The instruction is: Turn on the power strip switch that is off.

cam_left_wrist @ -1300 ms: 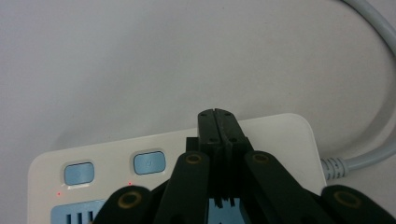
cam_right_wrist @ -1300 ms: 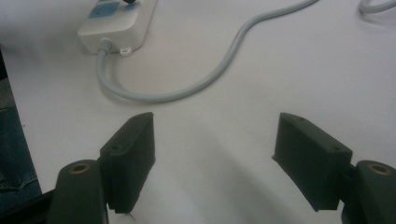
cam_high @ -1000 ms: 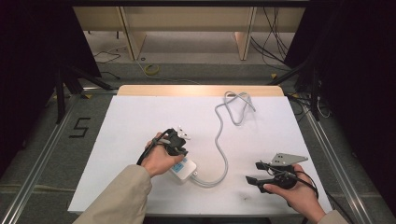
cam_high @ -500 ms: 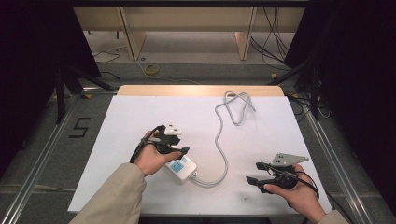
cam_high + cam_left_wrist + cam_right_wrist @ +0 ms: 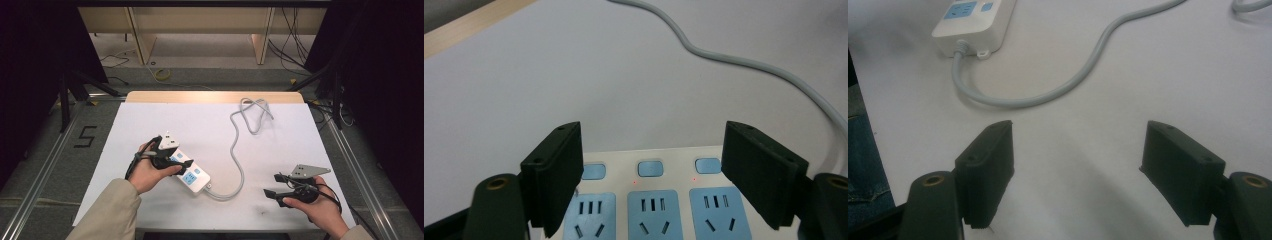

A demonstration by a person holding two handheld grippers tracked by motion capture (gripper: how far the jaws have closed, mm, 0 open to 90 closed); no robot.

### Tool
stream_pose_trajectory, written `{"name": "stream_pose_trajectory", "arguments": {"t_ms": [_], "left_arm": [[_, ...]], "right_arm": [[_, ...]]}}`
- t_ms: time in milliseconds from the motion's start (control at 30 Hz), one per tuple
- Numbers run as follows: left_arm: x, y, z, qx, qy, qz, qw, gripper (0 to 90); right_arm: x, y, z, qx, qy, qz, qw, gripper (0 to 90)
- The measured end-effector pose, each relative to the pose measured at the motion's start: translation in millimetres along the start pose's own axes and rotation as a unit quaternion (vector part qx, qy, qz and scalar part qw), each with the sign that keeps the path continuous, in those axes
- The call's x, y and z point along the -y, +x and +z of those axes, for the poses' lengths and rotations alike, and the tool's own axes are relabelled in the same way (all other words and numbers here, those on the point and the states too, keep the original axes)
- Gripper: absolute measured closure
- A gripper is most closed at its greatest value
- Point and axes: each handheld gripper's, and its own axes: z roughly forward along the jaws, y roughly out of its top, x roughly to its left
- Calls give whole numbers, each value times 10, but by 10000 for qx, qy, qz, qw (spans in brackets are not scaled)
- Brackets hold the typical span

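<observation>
High view: left hand-held gripper (image 5: 172, 161) spread over power strip (image 5: 192, 175), lower left; right hand-held gripper (image 5: 280, 192) spread, idle, lower right. Nothing gripped; progress unclear.

Overhead light was bright on the white worktop (image 5: 210, 125), surroundings dark. Soft shadows fell under the jaws in the right gripper view; both close views slightly soft.
</observation>
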Motion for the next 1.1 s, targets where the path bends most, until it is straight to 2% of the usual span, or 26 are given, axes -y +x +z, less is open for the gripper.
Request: {"name": "stream_pose_trajectory", "arguments": {"t_ms": [200, 367, 600, 767, 1100], "left_arm": [[116, 53, -110, -62, -82, 7, 9999, 213], [231, 107, -170, -144, -12, 24, 9999, 195], [366, 163, -257, -202, -38, 7, 9998, 174], [491, 213, -340, -310, 17, 68, 9995, 161], [707, 294, -428, -509, 70, -102, 9986, 160]], "right_arm": [[3, 5, -7, -2, 14, 5, 10000, 291], [7, -1, -11, -11, 4, 4, 10000, 289], [17, -5, -27, -12, -30, 9, 10000, 288], [27, -10, -38, 2, -33, 18, 10000, 288], [33, -11, -44, 7, -42, 13, 10000, 288]]}}
